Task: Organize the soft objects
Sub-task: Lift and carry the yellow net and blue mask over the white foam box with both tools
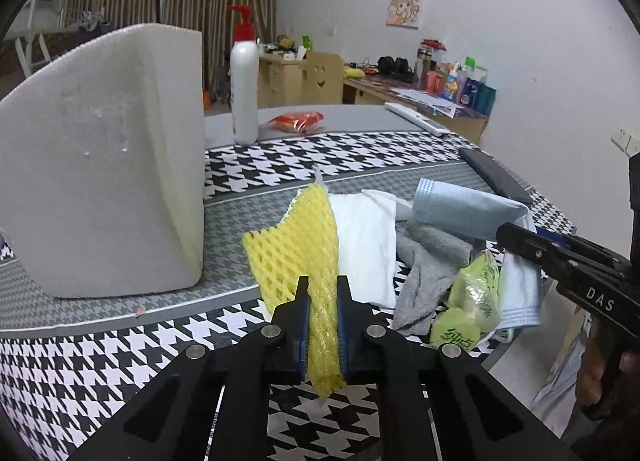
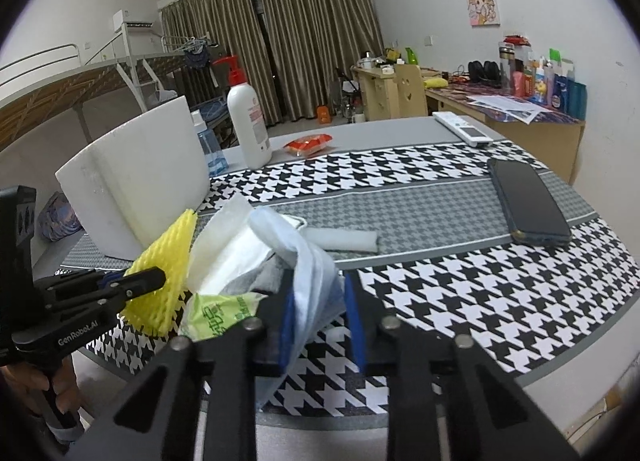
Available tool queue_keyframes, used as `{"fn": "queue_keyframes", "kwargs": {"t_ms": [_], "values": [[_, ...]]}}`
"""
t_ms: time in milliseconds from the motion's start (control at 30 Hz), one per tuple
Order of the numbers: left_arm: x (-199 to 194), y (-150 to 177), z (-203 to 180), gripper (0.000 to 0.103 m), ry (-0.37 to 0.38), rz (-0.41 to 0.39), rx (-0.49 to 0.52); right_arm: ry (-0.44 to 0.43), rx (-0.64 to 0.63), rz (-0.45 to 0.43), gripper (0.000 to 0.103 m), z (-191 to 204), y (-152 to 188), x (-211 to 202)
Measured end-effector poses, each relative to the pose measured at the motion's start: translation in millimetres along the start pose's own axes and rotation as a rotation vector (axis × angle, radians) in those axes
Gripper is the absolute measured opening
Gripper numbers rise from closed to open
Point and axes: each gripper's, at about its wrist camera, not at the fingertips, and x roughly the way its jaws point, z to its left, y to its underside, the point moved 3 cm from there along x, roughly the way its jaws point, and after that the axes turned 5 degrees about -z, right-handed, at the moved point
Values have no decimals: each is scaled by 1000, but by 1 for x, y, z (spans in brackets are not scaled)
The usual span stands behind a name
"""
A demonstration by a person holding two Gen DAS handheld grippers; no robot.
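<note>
My left gripper (image 1: 323,285) is shut on a yellow foam fruit net (image 1: 296,245), which stands up between its pads; it also shows in the right wrist view (image 2: 164,281). My right gripper (image 2: 318,289) is partly open, with a light blue face mask (image 2: 308,273) lying between its pads; the mask shows in the left wrist view (image 1: 468,209). Beside them lie a white cloth (image 1: 368,241), a grey towel (image 1: 428,269) and a green tissue pack (image 1: 472,301). A big white foam block (image 1: 104,165) stands to the left.
On the houndstooth table (image 2: 480,285) are a dark phone (image 2: 528,201), a white remote (image 2: 462,127), a white pump bottle (image 2: 248,121), a red snack packet (image 2: 308,143) and a white foam strip (image 2: 344,239). The table's front edge is near both grippers.
</note>
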Motion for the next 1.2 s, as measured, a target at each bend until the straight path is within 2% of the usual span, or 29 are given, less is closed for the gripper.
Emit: {"fn": "queue_keyframes", "kwargs": {"t_ms": [233,800,1200], "values": [[-15,-5,1,11,-30,-68,44,21,3,-41,22,1,-7,-13],[-61,-25,5,11,-19,-194,47,39,-37,-164,21,17,-32,-47],[-78,-46,13,11,-22,-234,55,49,-30,-222,21,21,-59,-52]]}}
